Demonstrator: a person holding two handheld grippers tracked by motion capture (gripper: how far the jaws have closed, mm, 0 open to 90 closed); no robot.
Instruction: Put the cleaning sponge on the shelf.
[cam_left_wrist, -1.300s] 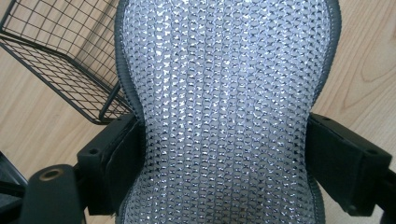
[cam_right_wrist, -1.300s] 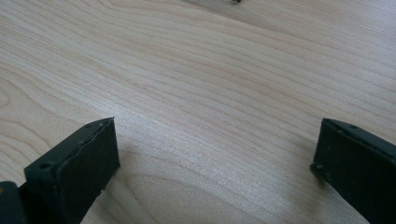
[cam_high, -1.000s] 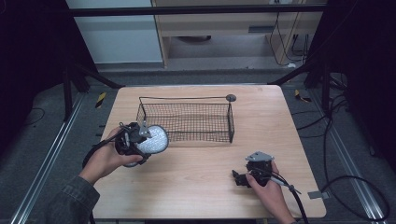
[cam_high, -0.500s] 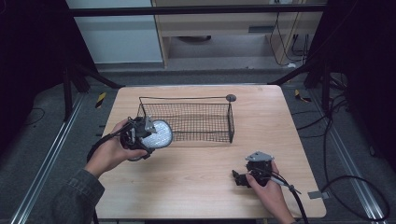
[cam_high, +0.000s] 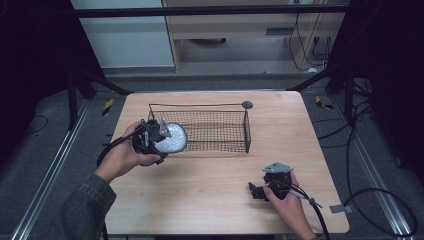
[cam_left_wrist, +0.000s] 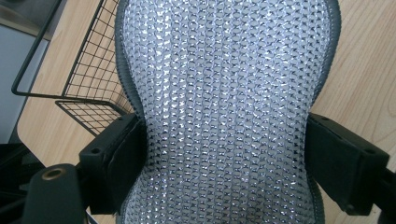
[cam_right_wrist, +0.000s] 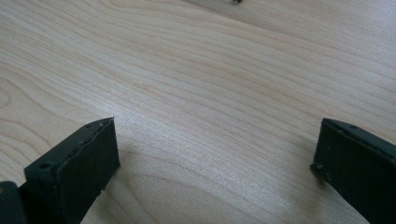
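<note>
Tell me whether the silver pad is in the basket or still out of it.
Out. The left gripper holds the pad squeezed between its jaws, in front of the basket's left end, outside the wire wall.

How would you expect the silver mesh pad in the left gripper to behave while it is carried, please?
The silver mesh pad is probably soft: it pinches into a waist where the left gripper squeezes it. It looks light, since that grip alone carries it beside the wire basket. Its knitted texture should resist slipping.
</note>
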